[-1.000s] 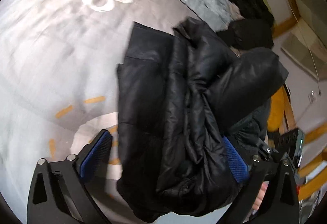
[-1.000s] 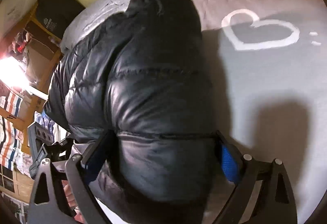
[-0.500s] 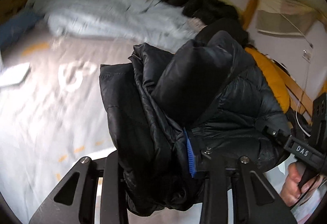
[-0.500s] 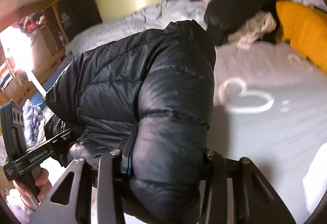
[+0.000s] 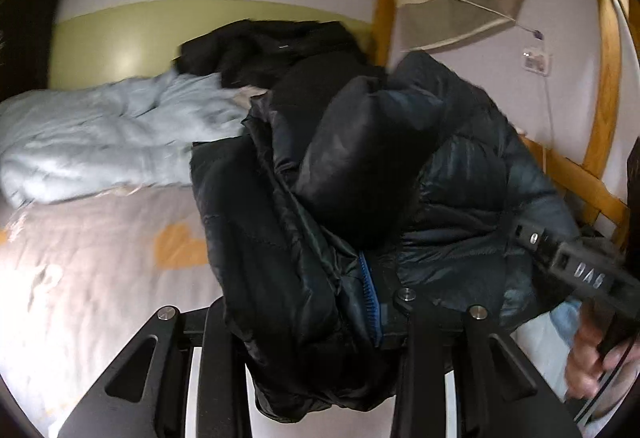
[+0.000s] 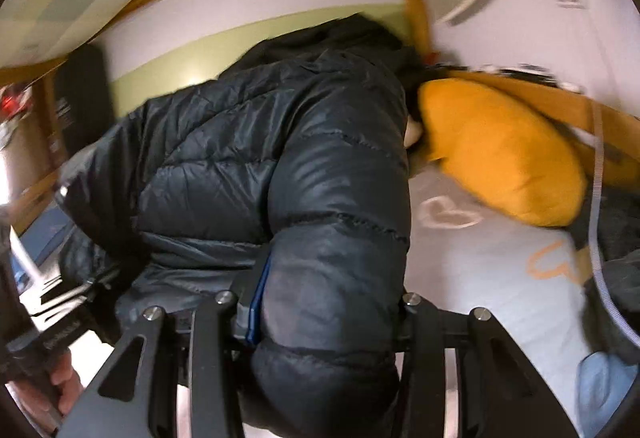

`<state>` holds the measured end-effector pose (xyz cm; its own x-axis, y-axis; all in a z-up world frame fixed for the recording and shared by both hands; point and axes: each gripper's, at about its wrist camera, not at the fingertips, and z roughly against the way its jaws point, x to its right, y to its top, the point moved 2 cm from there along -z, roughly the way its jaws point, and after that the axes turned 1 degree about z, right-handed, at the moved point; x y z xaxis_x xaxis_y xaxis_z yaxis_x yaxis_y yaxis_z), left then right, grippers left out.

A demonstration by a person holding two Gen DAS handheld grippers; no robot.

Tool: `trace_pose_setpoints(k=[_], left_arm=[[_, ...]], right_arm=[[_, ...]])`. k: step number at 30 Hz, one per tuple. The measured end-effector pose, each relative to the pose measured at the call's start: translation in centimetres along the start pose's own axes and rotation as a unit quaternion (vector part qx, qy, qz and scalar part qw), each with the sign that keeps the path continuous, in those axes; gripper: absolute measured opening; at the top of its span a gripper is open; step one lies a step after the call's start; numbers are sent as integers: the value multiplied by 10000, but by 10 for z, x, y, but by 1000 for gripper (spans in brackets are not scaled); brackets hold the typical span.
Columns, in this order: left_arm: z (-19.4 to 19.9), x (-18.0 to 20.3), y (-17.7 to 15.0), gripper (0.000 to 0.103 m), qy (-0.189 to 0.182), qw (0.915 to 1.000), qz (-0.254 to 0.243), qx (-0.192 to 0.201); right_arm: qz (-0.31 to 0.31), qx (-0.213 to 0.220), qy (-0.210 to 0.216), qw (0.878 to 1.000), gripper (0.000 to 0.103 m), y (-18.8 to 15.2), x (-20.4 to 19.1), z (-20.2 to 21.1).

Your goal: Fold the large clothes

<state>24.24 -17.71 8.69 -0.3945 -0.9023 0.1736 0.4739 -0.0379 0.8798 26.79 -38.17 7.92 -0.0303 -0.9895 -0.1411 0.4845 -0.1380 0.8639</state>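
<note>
The big puffy black quilted jacket (image 5: pixel 360 206) hangs above the grey bed sheet (image 5: pixel 88 258), squeezed between both grippers' fingers, left gripper (image 5: pixel 304 322) and right gripper (image 6: pixel 328 314) equally near, stretching ahead.

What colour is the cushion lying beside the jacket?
The cushion is orange-yellow, plain, without pattern; the right wrist view shows it best.

The black puffy jacket (image 5: pixel 352 166) is shiny, smooth cloth with stitched lines. The bed sheet (image 5: pixel 100 258) is soft, dull cloth. The blue blanket (image 5: pixel 100 134) looks fluffy. The orange pillow (image 6: pixel 504 150) is dull cloth. The bed frame (image 5: pixel 608 78) is smooth wood.
</note>
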Motion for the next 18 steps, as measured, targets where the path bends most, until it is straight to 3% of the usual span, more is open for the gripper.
trace_pose_setpoints(k=[5,9,18], left_arm=[[-47,49,1,31,-228,9997,-71,21],[-88,75,-11,29,-182,9993,-284,-150],[-162,85,-34,27,91,9989,-272,-369]], right_arm=[[-35,37,-769,9970,40,-1,53,-11],[-179,-24,-1004,9948,40,-12,93,-35],[-37,-107,-1406,9900,40,-28,114,-94]])
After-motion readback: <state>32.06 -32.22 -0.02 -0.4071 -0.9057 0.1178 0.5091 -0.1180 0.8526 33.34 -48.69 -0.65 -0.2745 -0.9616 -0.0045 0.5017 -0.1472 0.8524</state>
